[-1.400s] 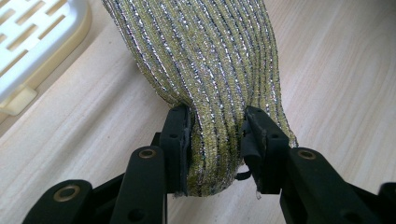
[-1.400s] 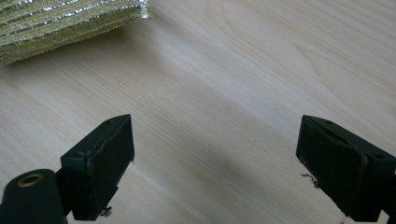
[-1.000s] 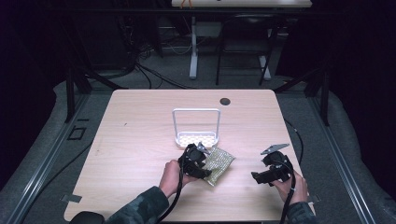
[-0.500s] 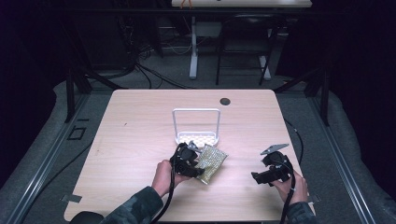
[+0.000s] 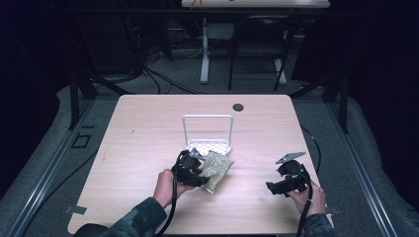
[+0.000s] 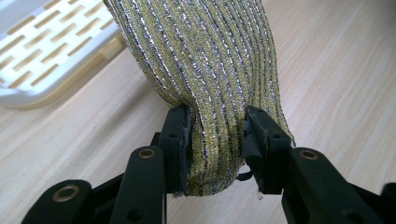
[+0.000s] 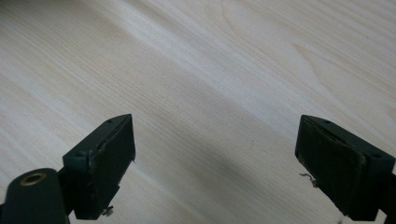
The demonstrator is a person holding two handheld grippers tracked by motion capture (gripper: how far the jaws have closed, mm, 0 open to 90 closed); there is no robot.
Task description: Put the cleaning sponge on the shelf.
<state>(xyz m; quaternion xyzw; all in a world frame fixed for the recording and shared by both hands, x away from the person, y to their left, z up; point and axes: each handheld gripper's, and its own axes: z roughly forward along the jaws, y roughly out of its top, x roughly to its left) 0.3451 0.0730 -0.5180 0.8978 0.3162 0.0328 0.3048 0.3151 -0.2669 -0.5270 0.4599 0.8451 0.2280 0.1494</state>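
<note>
A glittery gold-green striped cloth (image 5: 215,169) lies on the wooden table just in front of a white slotted tray (image 5: 207,144). My left gripper (image 5: 197,174) is shut on the near end of the cloth (image 6: 205,70), whose fabric bunches between the two black jaws. A corner of the white tray (image 6: 42,60) shows at the upper left of the left gripper view. My right gripper (image 5: 276,187) hovers over bare wood near the table's front right, its jaws wide open with nothing between them (image 7: 215,158).
The tray carries an upright white frame (image 5: 207,118) at its back. A small dark round disc (image 5: 238,107) sits near the table's far edge. Cables trail from both grippers toward the front edge. Bare wood (image 5: 143,133) spreads to the left.
My left gripper has drawn back toward the front left with the cloth in it, pulling the cloth slightly away from the tray. The right gripper has barely moved.
</note>
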